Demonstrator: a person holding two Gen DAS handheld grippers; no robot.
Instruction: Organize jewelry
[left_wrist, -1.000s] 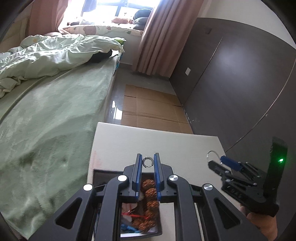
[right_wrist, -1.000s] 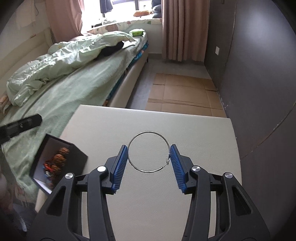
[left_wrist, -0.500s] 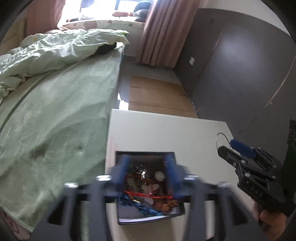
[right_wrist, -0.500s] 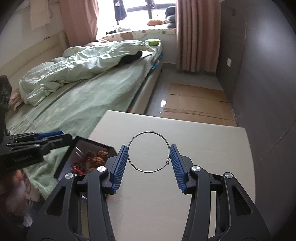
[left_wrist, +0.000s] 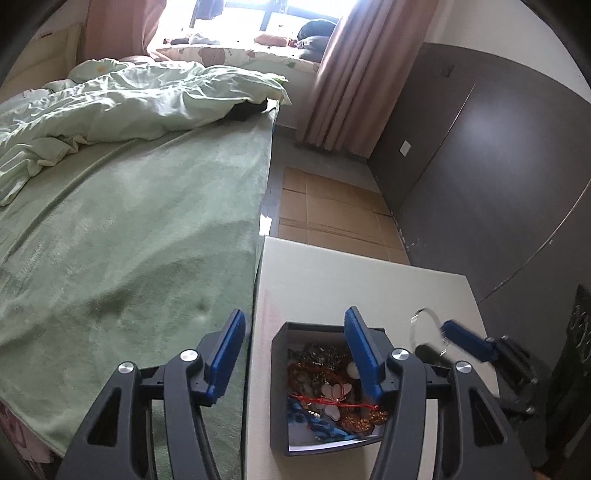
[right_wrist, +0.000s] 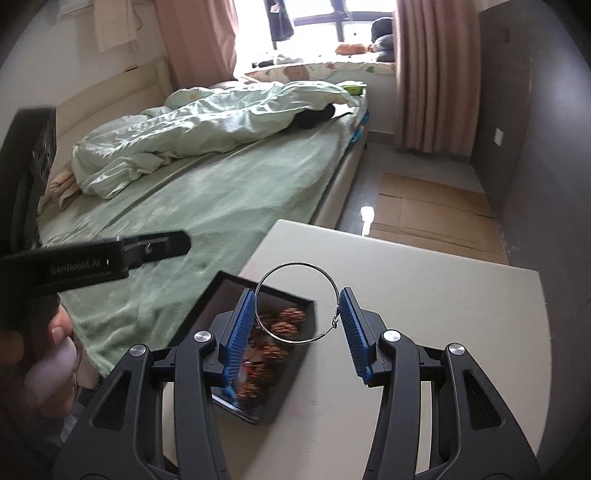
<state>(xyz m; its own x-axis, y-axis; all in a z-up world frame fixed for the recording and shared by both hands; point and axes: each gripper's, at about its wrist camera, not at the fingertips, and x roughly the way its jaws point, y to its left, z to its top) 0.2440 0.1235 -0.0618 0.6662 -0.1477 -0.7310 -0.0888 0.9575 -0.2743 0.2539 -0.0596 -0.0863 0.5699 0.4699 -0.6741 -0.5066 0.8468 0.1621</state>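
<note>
Left gripper (left_wrist: 293, 354) fingers (left_wrist: 225, 352) spread above an open black box (left_wrist: 317, 387) of tangled jewelry (left_wrist: 328, 387) on the bench (left_wrist: 332, 280) beside a green bed (left_wrist: 129, 221).

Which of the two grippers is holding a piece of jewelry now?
The right gripper: it clamps the wire hoop between its fingers. The left gripper is open and empty.
</note>
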